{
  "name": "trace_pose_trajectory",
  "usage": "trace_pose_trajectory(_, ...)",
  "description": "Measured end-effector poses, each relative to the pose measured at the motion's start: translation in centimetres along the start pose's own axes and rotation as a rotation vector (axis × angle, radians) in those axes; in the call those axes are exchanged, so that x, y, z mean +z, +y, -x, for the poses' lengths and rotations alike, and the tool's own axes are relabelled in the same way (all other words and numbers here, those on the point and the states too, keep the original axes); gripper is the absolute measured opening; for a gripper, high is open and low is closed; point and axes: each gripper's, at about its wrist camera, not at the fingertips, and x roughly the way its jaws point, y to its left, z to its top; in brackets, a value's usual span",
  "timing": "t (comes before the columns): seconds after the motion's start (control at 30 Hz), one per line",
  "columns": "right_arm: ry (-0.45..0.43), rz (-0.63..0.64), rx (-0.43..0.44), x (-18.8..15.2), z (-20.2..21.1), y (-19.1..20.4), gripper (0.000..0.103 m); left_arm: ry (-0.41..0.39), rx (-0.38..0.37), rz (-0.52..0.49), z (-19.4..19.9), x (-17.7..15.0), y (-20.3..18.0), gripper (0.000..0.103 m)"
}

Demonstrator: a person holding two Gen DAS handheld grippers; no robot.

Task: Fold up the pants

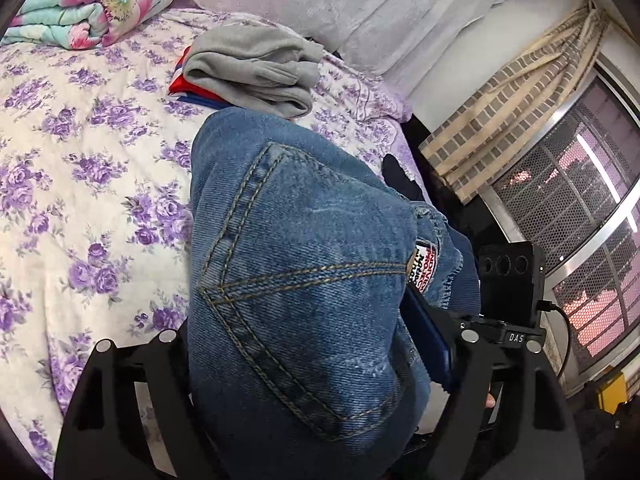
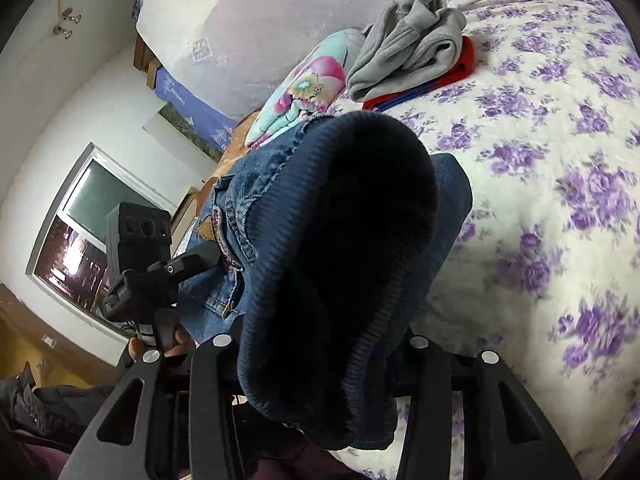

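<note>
Blue jeans (image 1: 304, 264) with a back pocket and a dark ribbed waistband (image 2: 344, 280) hang bunched between both grippers above the bed. My left gripper (image 1: 316, 432) is shut on the denim, which hides its fingertips. My right gripper (image 2: 320, 420) is shut on the ribbed waistband, which hides its fingertips too. The right gripper also shows in the left wrist view (image 1: 508, 304), beside the jeans. The left gripper also shows in the right wrist view (image 2: 168, 276), at the jeans' left edge.
The bed has a purple floral cover (image 1: 80, 184). A folded grey garment on red and blue clothes (image 1: 256, 68) lies toward the headboard, with a folded floral blanket (image 1: 88, 4) and a pillow (image 1: 360, 8). A window with a curtain (image 1: 580, 208) stands beside the bed.
</note>
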Motion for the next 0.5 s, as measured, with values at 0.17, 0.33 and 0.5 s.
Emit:
trace_pose_trajectory(0.17, 0.022, 0.046, -0.101, 5.9, -1.9, 0.5, 0.045, 0.016, 0.038, 0.057, -1.9, 6.1, 1.2, 0.079)
trace_pose_trajectory(0.33, -0.191, 0.24, -0.22, 18.3, -0.1, 5.3, 0.045, -0.174, 0.048, -0.049, -0.7, 18.6, -1.9, 0.081)
trace_pose_trajectory(0.5, -0.382, 0.364, -0.407, 28.7, -2.5, 5.6, 0.052, -0.291, 0.08, -0.074, -5.3, 30.3, -0.3, 0.089)
